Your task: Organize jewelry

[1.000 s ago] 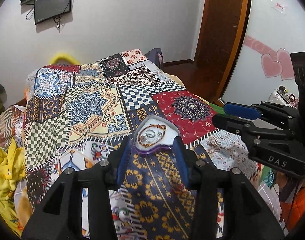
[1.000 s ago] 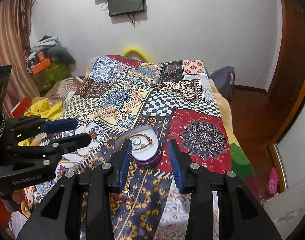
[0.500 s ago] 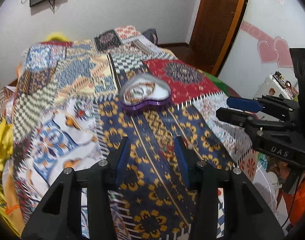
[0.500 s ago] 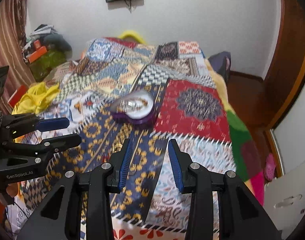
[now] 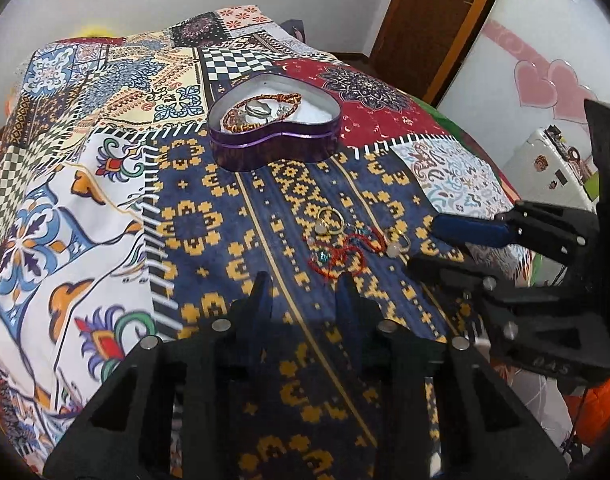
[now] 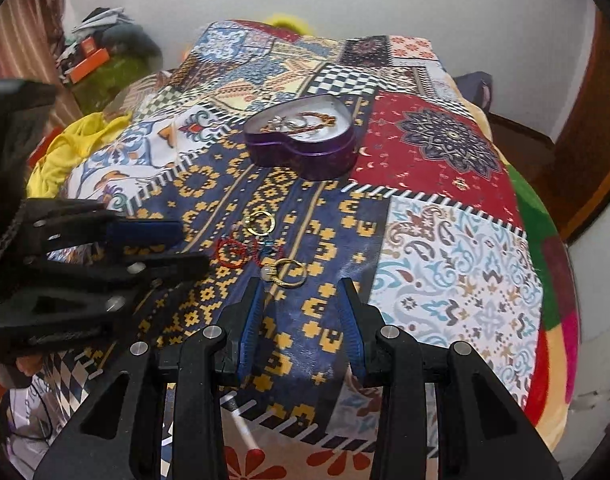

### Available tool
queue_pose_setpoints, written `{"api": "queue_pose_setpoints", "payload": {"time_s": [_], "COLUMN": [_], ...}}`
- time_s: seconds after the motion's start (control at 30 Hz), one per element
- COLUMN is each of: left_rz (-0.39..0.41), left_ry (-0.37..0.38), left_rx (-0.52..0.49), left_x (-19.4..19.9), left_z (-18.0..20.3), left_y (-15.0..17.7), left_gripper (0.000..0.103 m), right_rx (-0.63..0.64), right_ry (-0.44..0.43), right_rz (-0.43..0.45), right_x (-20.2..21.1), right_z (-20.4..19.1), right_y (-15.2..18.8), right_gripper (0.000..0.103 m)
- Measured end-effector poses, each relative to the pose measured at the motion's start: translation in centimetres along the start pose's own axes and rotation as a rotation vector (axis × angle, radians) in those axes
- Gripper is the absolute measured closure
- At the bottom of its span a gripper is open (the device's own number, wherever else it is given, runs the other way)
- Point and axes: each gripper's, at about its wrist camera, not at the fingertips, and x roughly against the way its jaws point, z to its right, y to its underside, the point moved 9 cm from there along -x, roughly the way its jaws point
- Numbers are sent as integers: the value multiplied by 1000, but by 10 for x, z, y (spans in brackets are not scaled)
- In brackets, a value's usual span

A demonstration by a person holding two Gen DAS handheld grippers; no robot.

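Both my hand-held grippers, left (image 5: 303,294) just narrowed and right (image 6: 301,294), hang spread and empty over rings (image 6: 289,272) lying on the bed short of the tin (image 6: 301,140); next, pinch one.

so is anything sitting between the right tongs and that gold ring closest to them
Nothing visible. The right tongs stand open with only bare bedspread between them and the gold ring. The red string and left tongs lie off to the side.
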Motion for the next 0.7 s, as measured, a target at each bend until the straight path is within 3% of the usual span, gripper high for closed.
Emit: {"api": "queue_pose_setpoints", "payload": {"time_s": [0.33, 0.4, 0.53, 0.63, 0.7], "left_rz": [3, 5, 10, 15, 17], "left_ry": [55, 48, 45, 33, 27], "left_rx": [31, 21, 8, 7, 6], "left_x": [-12, -14, -15, -14, -13], "left_z": [0, 1, 4, 3, 3], "left_y": [-8, -10, -9, -8, -8], "left_gripper": [71, 74, 100, 103, 103], "right_rx": [18, 22, 37, 52, 58], "right_ry": [-24, -30, -25, -12, -5], "right_rz": [3, 8, 24, 32, 36], "right_x": [-14, -16, -19, -20, -20], "right_z": [-4, -6, -8, -10, -10], "right_y": [-6, -8, -9, -9, -10], "right_gripper": [69, 69, 69, 80, 80]}}
